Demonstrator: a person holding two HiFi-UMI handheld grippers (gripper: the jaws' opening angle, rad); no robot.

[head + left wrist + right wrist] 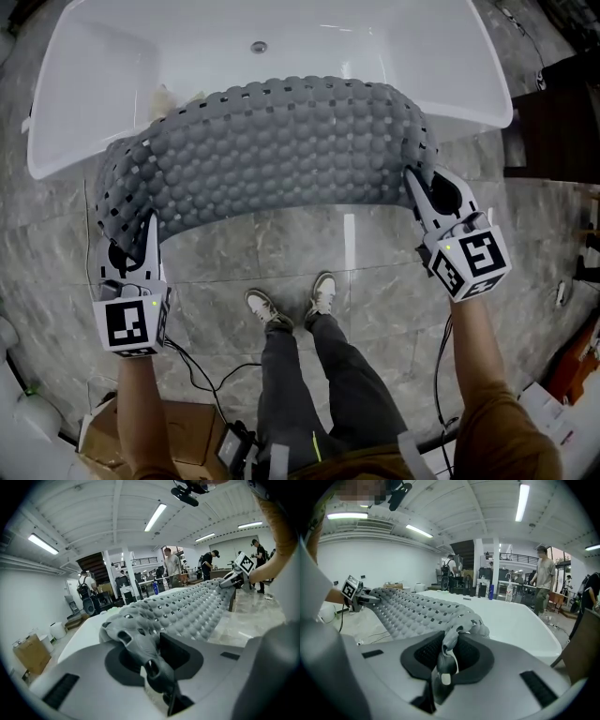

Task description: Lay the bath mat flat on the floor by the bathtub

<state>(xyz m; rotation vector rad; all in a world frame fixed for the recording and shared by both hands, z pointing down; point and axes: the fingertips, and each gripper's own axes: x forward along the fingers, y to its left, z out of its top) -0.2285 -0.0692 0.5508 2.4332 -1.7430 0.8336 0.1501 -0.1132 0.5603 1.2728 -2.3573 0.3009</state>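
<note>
I have the left gripper point(139, 246) clamped on a corner of the grey bath mat point(281, 150) at centre left, and the right gripper point(424, 192) clamped on the opposite corner at centre right. The mat stretches between them mid-frame, overlapping the near rim of the bathtub point(103, 56).

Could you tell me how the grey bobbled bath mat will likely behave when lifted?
The grey bobbled, perforated bath mat is probably floppy: its corners crumple inside the left gripper and right gripper. It would likely sag, as it bows between them. It looks rubbery, so it is unlikely to slip.
</note>
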